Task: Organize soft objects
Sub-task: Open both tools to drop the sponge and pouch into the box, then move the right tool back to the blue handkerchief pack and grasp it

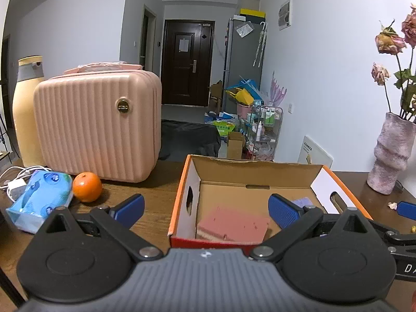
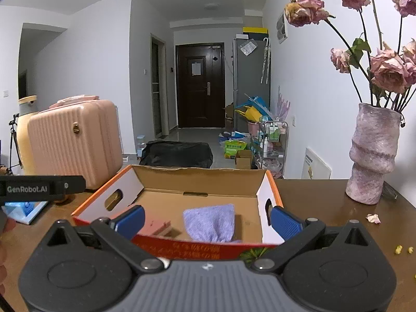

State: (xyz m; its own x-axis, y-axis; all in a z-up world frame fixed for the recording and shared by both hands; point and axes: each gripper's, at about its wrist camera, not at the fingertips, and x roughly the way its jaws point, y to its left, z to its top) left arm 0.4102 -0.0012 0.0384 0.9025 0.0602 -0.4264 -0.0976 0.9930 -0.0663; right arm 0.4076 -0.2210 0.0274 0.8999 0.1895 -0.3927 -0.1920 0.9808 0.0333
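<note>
Right wrist view: sponge (image 2: 156,227) and cloth (image 2: 210,222) already lie in the box (image 2: 166,179) ahead of both wide-apart, empty tools (image 2: 208,219); tissue pack (image 1: 39,197) waits left.

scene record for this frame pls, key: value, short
container: open cardboard box on the table
in box: pink sponge, purple cloth
outside box, left: tissue pack, orange, pink case
outside box, right: vase with dried roses
left gripper: open, empty, in front of box
right gripper: open, empty, in front of box
</note>
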